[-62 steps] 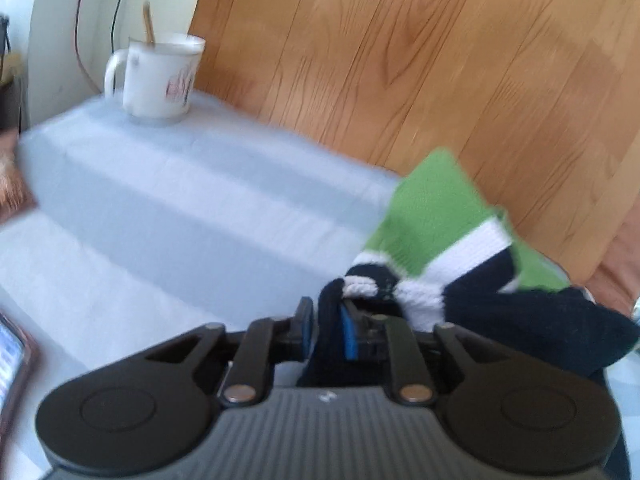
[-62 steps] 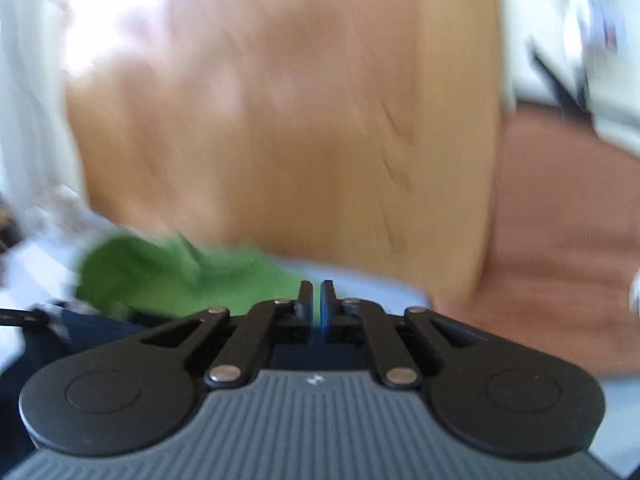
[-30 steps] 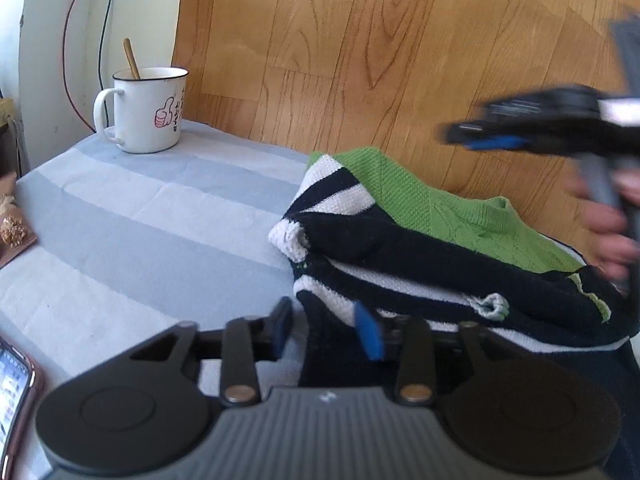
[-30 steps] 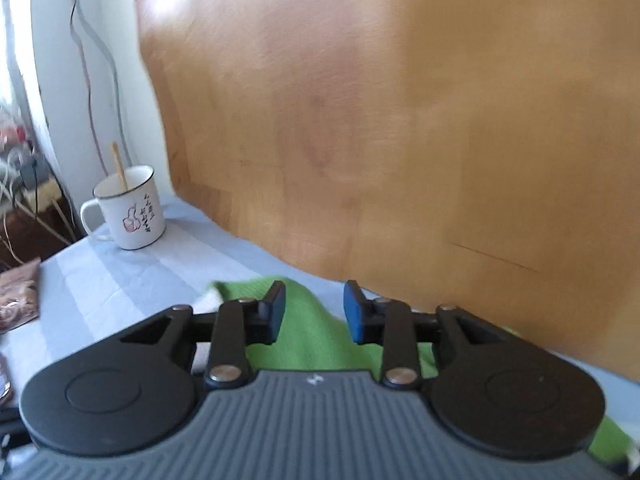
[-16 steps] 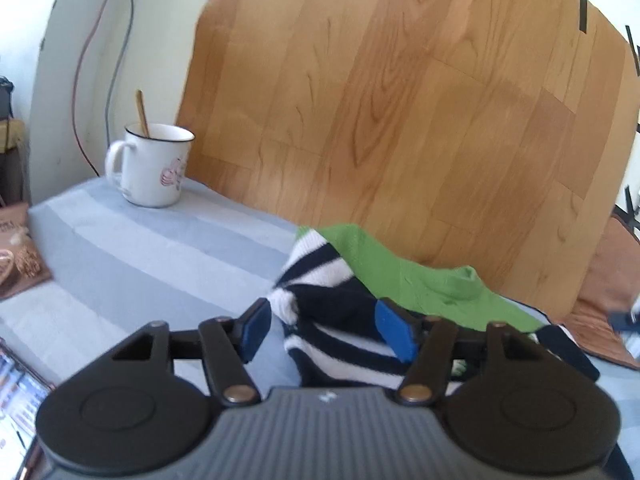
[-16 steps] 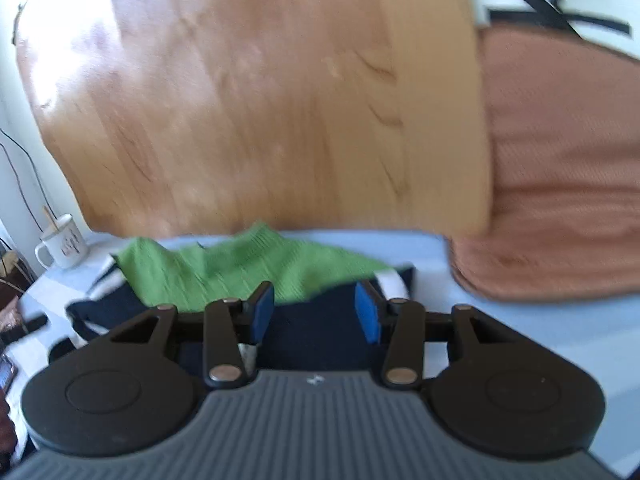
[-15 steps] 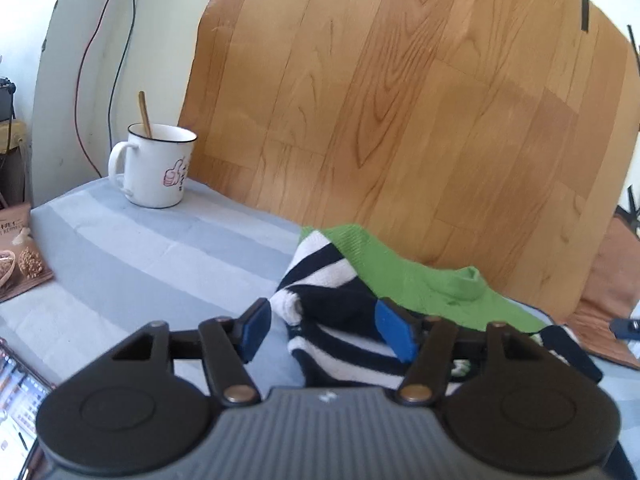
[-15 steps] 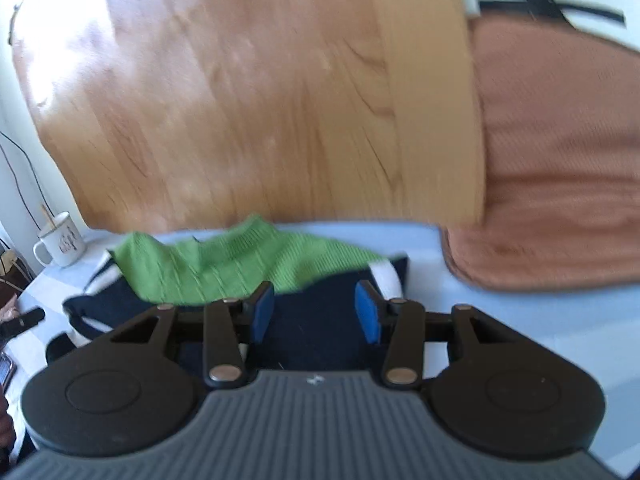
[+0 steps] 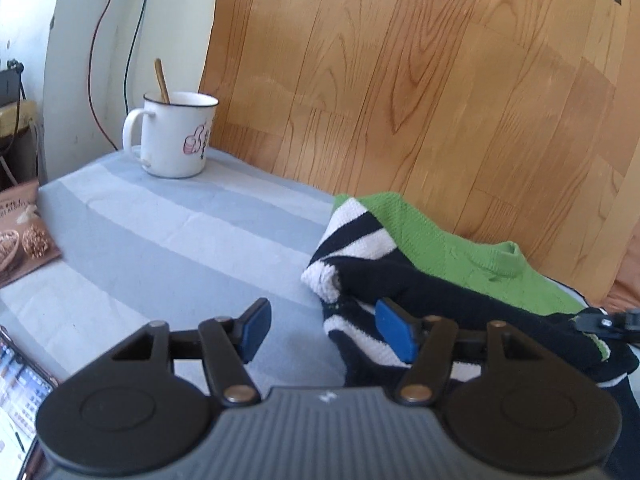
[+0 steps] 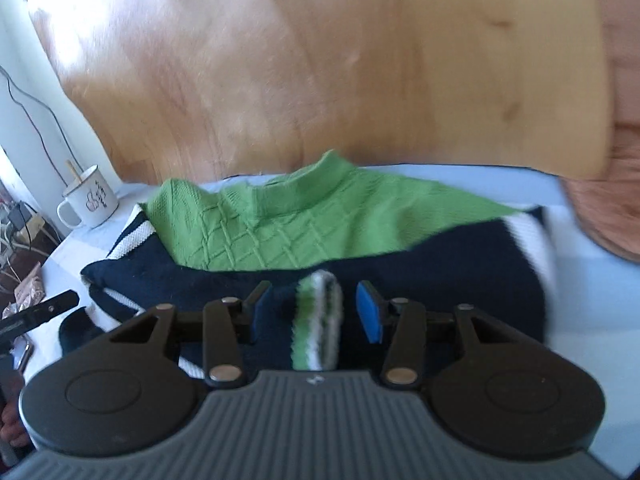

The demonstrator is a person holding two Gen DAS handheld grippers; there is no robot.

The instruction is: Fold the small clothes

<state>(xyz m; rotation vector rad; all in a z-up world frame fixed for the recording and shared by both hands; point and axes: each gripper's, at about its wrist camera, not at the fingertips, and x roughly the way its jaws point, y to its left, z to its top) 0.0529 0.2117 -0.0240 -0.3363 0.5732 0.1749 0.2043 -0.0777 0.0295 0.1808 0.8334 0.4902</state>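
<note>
Soft, floppy sweater (image 10: 280, 224) lying near mug (image 9: 176, 136) | right gripper (image 10: 314, 312) closing, unclenched, around striped cuff (image 10: 318, 320) | left gripper (image 9: 320, 330) hanging released.

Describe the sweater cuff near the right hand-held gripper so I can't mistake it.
Start at the wooden board; below it lies the green-and-navy sweater. On its near navy edge, between the open right hand-held gripper fingers, the cuff alone has narrow green-and-white stripes.

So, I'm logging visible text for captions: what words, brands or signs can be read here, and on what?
White enamel mug: a pink thumbs-up drawing, no readable words.
Brown snack packet: pale lettering, too small and blurred to read.
Phone screen: rows of tiny text, unreadable.
Green, navy and white knitted sweater: none.
</note>
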